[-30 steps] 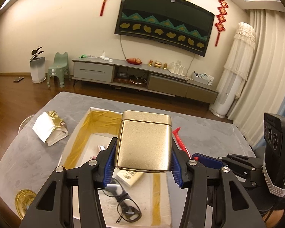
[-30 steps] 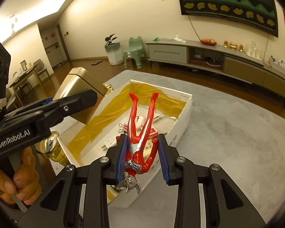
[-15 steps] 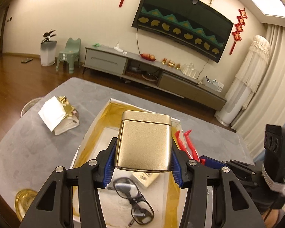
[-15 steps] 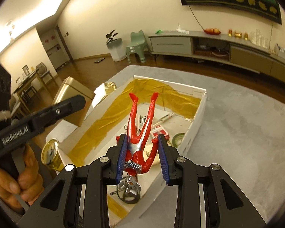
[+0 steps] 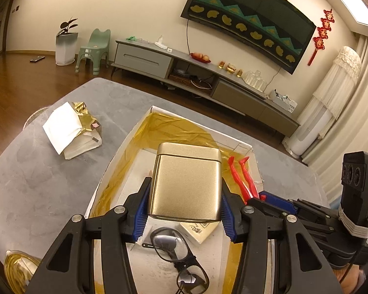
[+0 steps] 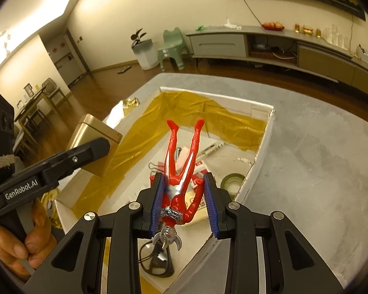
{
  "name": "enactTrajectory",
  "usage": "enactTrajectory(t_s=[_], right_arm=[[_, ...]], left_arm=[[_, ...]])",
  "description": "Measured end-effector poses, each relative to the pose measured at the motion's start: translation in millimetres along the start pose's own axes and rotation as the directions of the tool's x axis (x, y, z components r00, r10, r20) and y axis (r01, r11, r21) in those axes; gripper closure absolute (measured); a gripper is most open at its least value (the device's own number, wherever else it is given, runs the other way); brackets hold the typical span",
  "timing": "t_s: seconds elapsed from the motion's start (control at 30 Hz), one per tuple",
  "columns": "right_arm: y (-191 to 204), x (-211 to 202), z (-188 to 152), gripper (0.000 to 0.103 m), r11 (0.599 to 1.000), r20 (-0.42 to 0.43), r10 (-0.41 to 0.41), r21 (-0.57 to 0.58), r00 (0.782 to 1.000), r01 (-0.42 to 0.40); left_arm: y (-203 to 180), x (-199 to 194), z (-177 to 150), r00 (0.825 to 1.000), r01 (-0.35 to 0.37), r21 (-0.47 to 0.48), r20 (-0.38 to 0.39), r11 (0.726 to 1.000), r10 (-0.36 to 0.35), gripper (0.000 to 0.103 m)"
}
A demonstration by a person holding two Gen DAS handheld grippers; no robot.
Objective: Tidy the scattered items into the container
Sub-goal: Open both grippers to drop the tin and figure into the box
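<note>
Left fingers: the left gripper (image 5: 185, 204) has its blue ribbed pads (image 5: 141, 208) pressed on both sides of a gold tin (image 5: 186, 180), lower centre of the left wrist view.
Gold tin: brushed metal, square-shouldered, lid on, upright; held in the air above the box (image 5: 115, 156).
Right fingers: the right gripper (image 6: 184, 202) is closed on a red toy figure (image 6: 181, 171), its blue pads against the torso and arm, lower centre of the right wrist view.
Toy figure: red and silver, upside down, legs pointing away from the camera, silver crested head hanging below the pads, over the box's near end.
Box: white walls, gold lining, on the grey table (image 5: 36, 183); inside lie black glasses (image 5: 176, 257), a tape roll (image 6: 231, 180) and small cards.
Left hand: a hand (image 6: 17, 242) wraps the handle at lower left of the right wrist view.
Writing: "GenRobot.AI" on that gripper's body (image 6: 22, 191).
</note>
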State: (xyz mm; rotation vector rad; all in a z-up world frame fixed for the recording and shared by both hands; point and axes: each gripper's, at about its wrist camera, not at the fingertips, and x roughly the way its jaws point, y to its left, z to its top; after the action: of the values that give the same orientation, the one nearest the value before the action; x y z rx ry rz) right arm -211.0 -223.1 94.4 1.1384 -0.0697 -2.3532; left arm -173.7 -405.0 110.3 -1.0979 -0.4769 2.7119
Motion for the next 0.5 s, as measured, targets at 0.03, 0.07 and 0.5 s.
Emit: enactTrajectory(t_s=[0.03, 0.07, 0.5], right_arm=[[1.2, 1.7, -0.8, 0.069, 1.000, -0.006, 0.001, -0.007, 1.000, -0.001], [2.8, 2.5, -1.5, 0.069, 1.000, -0.011, 0.000, -0.013, 1.000, -0.001], [22.5, 0.8, -16.3, 0.062, 0.995, -0.027, -0.047, -0.087, 0.999, 0.044]], left_arm=[[1.4, 2.4, 0.2, 1.000, -0.002, -0.005, -0.005, 1.000, 0.002, 0.051], [3.1, 5.5, 0.8, 1.000, -0.002, -0.010, -0.013, 1.000, 0.002, 0.051], [8.6, 15.7, 0.2, 0.998, 0.019, -0.057, -0.056, 0.998, -0.022, 0.046]])
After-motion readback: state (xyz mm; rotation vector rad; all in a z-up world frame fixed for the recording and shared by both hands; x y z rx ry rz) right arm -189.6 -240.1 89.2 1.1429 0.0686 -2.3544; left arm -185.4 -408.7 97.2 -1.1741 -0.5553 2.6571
